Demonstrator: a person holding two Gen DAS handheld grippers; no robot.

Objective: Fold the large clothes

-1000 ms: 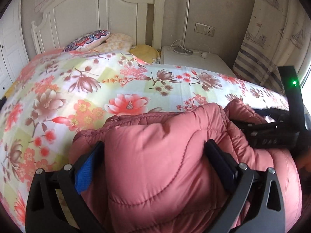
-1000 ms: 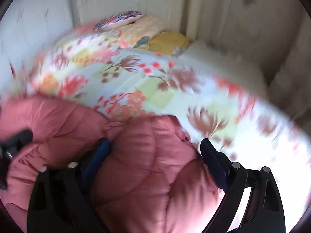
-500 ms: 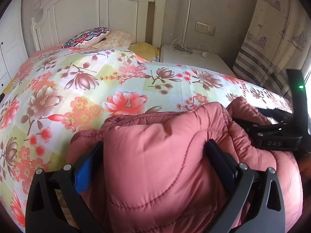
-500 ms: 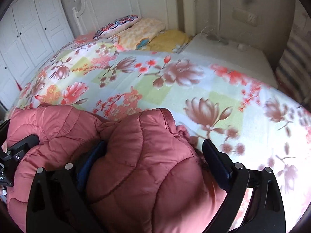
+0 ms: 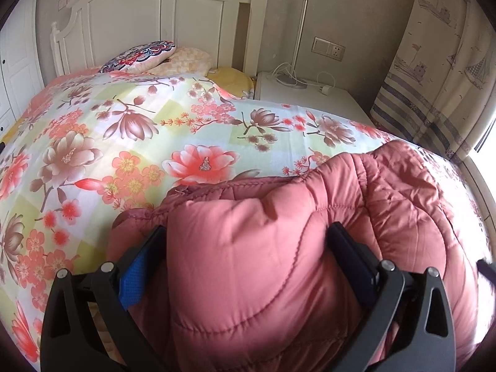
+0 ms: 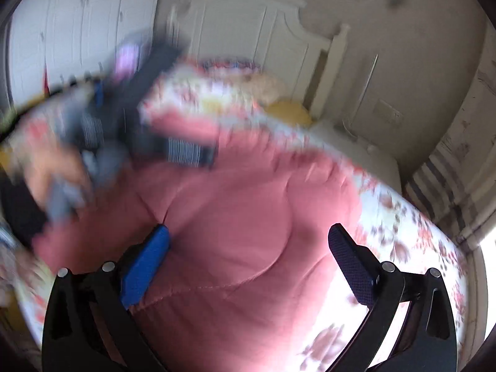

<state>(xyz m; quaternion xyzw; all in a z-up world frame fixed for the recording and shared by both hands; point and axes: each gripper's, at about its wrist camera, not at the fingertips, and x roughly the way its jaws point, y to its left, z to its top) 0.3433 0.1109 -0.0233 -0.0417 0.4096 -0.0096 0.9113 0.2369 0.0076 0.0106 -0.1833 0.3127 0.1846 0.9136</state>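
A pink quilted puffer jacket lies bunched on the floral bedspread. My left gripper points down at it with the jaws spread wide. A thick fold of the jacket fills the gap and bulges over both pads. My right gripper is open above the jacket, which shows behind the pads without being pinched. That view is smeared by motion. In its upper left, blurred, are the left gripper and the hand holding it.
A white headboard and pillows stand at the far end of the bed. A white nightstand with a lamp and cables is beside it, a patterned curtain to the right. White wardrobe doors line the left.
My right gripper let go of the jacket's right fold and swung away, leaving the left wrist view. The fold now lies loose. My left gripper has kept still.
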